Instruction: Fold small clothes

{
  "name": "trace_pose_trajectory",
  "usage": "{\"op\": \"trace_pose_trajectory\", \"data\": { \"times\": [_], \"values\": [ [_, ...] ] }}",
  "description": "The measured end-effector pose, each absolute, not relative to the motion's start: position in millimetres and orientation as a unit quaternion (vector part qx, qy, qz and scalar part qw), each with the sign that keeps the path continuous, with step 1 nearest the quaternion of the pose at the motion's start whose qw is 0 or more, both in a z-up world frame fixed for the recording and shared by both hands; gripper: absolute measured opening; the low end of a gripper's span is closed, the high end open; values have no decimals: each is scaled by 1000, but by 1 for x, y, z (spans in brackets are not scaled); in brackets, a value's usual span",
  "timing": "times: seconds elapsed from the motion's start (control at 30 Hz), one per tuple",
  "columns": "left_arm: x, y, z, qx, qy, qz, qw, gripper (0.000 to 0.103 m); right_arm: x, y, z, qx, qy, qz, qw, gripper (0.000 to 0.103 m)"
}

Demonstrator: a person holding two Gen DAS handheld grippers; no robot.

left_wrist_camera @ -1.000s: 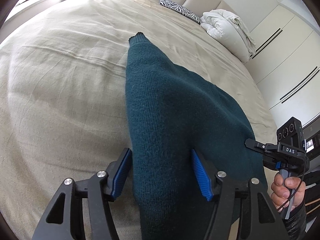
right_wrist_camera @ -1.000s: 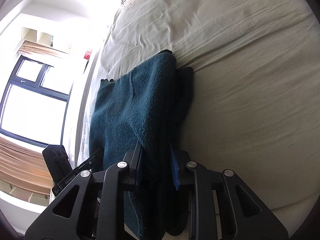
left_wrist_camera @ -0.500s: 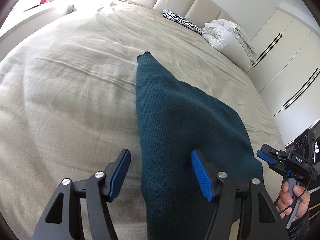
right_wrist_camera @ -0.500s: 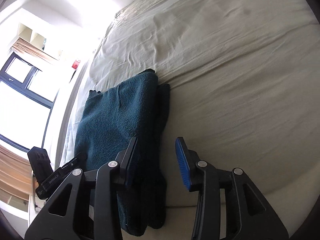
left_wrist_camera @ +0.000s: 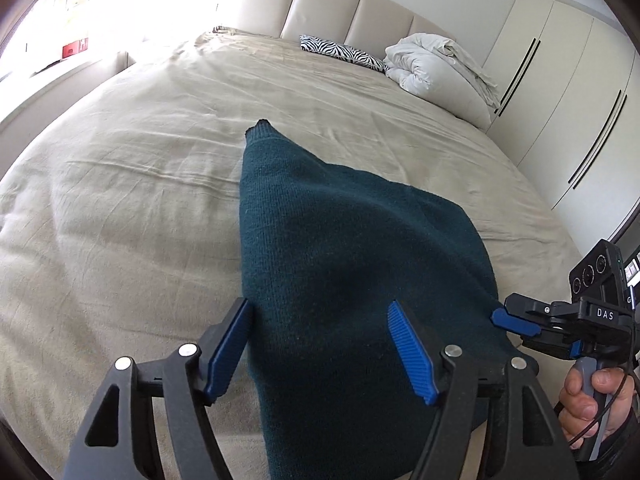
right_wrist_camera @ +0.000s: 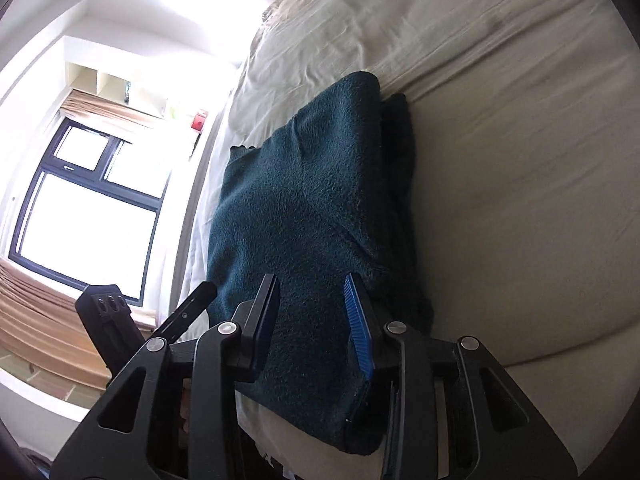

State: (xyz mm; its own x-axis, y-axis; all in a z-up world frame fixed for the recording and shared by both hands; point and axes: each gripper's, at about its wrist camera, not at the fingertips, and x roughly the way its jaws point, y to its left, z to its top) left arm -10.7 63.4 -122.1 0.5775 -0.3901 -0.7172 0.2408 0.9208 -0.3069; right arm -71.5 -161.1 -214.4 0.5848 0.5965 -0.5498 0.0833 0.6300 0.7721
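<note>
A dark teal knit sweater (left_wrist_camera: 340, 264) lies folded on the beige bed (left_wrist_camera: 140, 184), near its front edge. It also shows in the right wrist view (right_wrist_camera: 308, 200), with folded layers stacked along its right side. My left gripper (left_wrist_camera: 320, 352) is open, its blue pads spread over the near end of the sweater. My right gripper (right_wrist_camera: 312, 320) is open over the other near corner, jaws apart with the cloth between them. The right gripper also shows at the right edge of the left wrist view (left_wrist_camera: 516, 322), held by a hand.
A zebra-print pillow (left_wrist_camera: 340, 52) and a rolled white duvet (left_wrist_camera: 436, 68) lie at the head of the bed by the padded headboard. White wardrobes (left_wrist_camera: 560, 92) stand on the right. A window (right_wrist_camera: 88, 208) is beyond the bed's left side.
My right gripper, shut on the sweater's edge a second ago, has opened and let go. Both grippers have drawn back slightly; the sweater lies still.
</note>
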Motion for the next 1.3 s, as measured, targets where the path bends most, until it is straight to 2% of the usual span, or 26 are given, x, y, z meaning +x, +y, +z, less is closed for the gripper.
{"op": "trace_pose_trajectory", "data": {
  "times": [0.17, 0.23, 0.3, 0.33, 0.37, 0.43, 0.53, 0.57, 0.6, 0.63, 0.67, 0.77, 0.87, 1.13, 1.3],
  "values": [
    [-20, 69, -98, -75, 385, -166, 905, 72, -87, -155, -185, 336, 413, 132, 836, 34],
    [-27, 70, -80, -50, 354, -151, 922, 76, -97, -156, -166, 299, 398, 95, 862, 41],
    [-37, 70, -60, -22, 314, -129, 940, 94, -105, -155, -142, 260, 373, 72, 888, 41],
    [-45, 70, -50, -9, 289, -116, 950, 99, -110, -151, -129, 239, 358, 59, 900, 41],
    [-54, 70, -39, 3, 260, -100, 960, 103, -113, -147, -115, 216, 343, 46, 913, 41],
    [-67, 71, -20, 24, 216, -73, 973, 103, -122, -138, -90, 175, 307, 21, 935, 44],
    [-77, 71, 5, 46, 191, -30, 980, 103, -138, -125, -57, 135, 237, -14, 962, 65],
    [-79, 72, 12, 48, 190, -23, 980, 103, -143, -123, -44, 128, 212, -26, 969, 80],
    [-82, 73, 19, 47, 188, -21, 981, 103, -151, -120, -34, 123, 186, -39, 974, 87],
    [-84, 76, 25, 41, 182, -22, 982, 103, -157, -115, -26, 114, 159, -55, 979, 99],
    [-87, 79, 30, 31, 177, -22, 983, 103, -163, -110, -17, 103, 134, -70, 983, 103],
    [-87, 89, 34, -4, 213, -19, 977, 103, -171, -97, 4, 68, 102, -86, 989, 103],
    [-80, 90, 21, -7, 260, -21, 965, 103, -169, -90, 11, 65, 118, -61, 989, 103],
    [-72, 82, -25, 6, 343, -9, 939, 103, -149, -79, -25, 116, 269, -62, 954, 103],
    [-67, 82, -40, -10, 375, -14, 927, 103, -134, -65, -55, 88, 328, -88, 936, 103]
  ]
}}
